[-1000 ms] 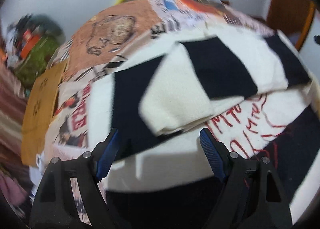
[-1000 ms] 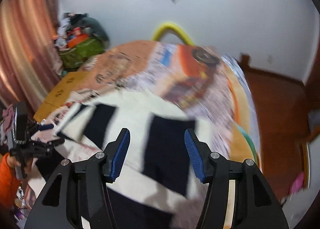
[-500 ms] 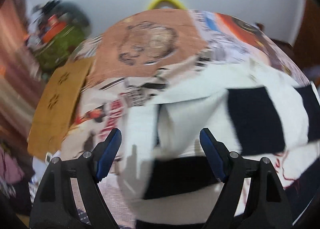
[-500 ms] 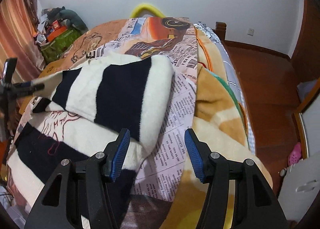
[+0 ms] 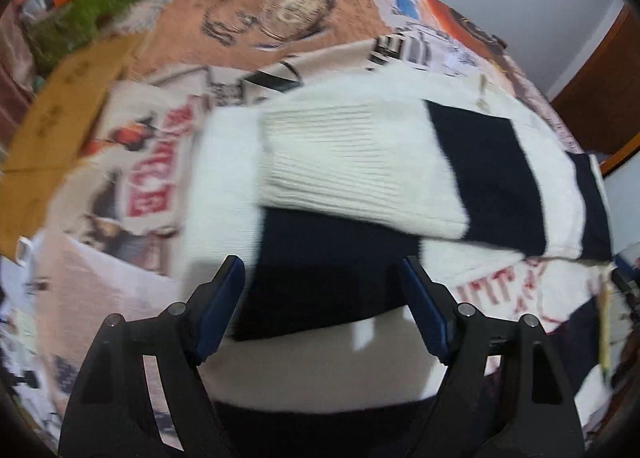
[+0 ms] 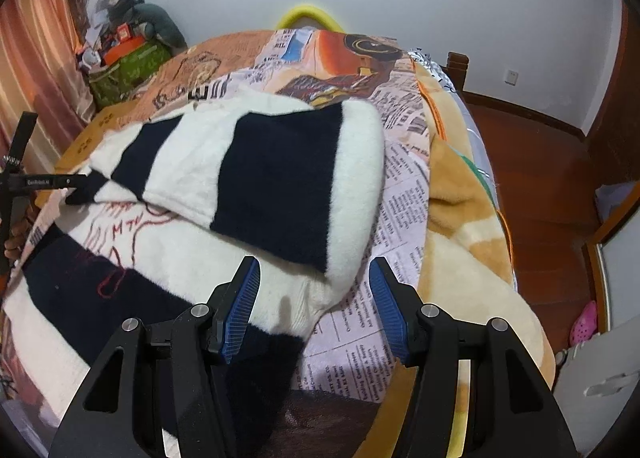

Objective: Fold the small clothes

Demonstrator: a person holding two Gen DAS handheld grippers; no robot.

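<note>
A black-and-white striped knit sweater with red embroidery lies spread on the bed. Both sleeves are folded across its body; the right sleeve lies on top in the right wrist view. My left gripper is open and empty, just above the sweater's left side. My right gripper is open and empty, hovering over the sweater's right edge near the sleeve fold. The left gripper also shows in the right wrist view, at the far left by the sleeve tips.
The bed has a newspaper-print cover and a tan fleece blanket on the right. A cardboard box and a cluttered green bag stand at the left. Wooden floor lies to the right.
Both grippers were open throughout. The left view swung across the sweater's left side and now sits closer over the folded left sleeve. The right gripper drew slightly nearer the right sleeve fold.
</note>
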